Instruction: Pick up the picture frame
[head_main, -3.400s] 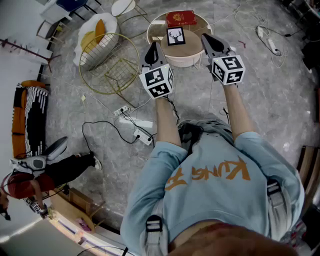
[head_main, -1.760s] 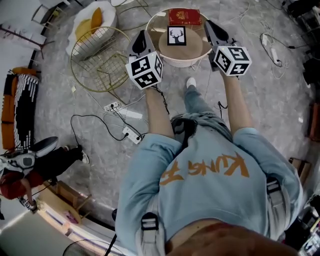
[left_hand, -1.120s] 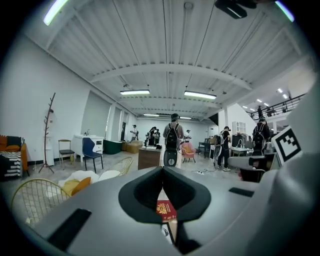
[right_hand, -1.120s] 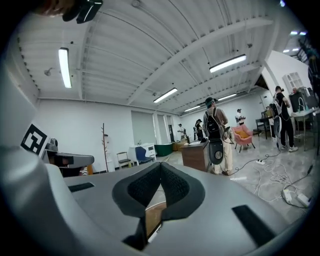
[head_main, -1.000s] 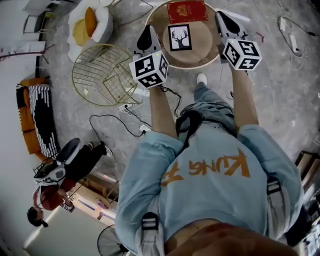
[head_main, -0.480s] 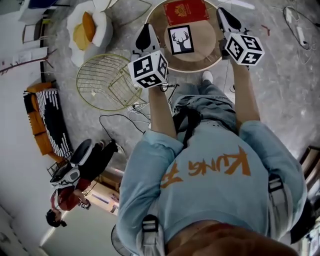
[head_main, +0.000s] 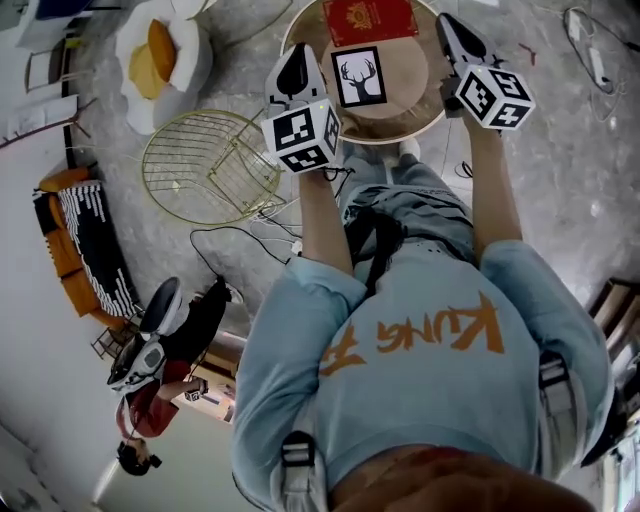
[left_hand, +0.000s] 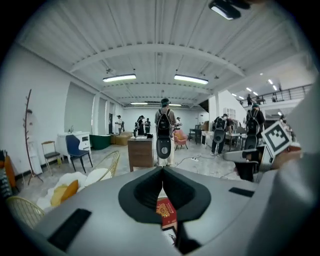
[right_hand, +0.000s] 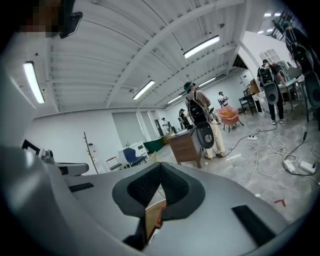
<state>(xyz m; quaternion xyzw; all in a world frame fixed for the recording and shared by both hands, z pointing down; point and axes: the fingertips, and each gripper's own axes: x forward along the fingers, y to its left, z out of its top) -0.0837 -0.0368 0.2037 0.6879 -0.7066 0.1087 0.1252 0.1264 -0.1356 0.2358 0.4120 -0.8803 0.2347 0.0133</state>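
The picture frame, black-edged with a deer print on white, lies flat on the round wooden table at the top of the head view. A red book lies just beyond it. My left gripper hovers by the table's left rim, left of the frame, with its jaws shut and empty. My right gripper is over the right rim, also shut and empty. In the left gripper view the shut gripper looks down on the red book and a corner of the frame. The right gripper shows the table's edge below.
A gold wire basket table stands on the floor left of the round table, with a white chair and yellow cushion beyond it. Cables and a power strip lie on the floor. A person crouches at lower left.
Both grippers have moved forward and down to either side of the frame. The table has come closer under them. Both stay shut.
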